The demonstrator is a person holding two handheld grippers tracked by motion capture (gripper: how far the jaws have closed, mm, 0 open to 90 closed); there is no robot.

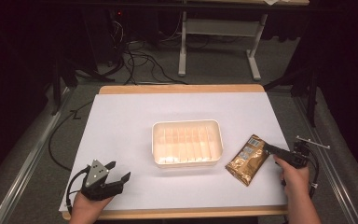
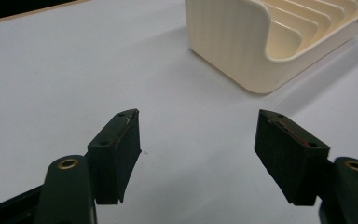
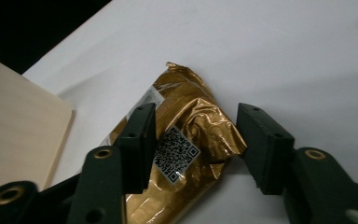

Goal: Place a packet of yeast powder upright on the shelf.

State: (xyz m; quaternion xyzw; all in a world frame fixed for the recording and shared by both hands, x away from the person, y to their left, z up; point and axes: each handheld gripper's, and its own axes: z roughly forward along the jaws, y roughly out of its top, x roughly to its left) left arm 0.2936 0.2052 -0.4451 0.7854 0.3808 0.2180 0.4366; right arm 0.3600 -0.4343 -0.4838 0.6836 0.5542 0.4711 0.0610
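Judging by the right gripper, jaws wide and straddling the gold foil packet near its crinkled end: best lowered squarely, closed across the packet's width, clear of the slippery foil edge. Lying on the bench just right of the cream ribbed tray, apparently empty. Left gripper idle near the bench's front left corner, jaws wide, holding nothing.

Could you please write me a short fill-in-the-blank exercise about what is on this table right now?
1. The cream tray has ribs and holds ____ packets.
2. The gold packet lies to the tray's ____.
3. The right gripper straddles the packet, its jaws ____.
4. The left gripper holds ____.

Missing words: no; right; open; nothing
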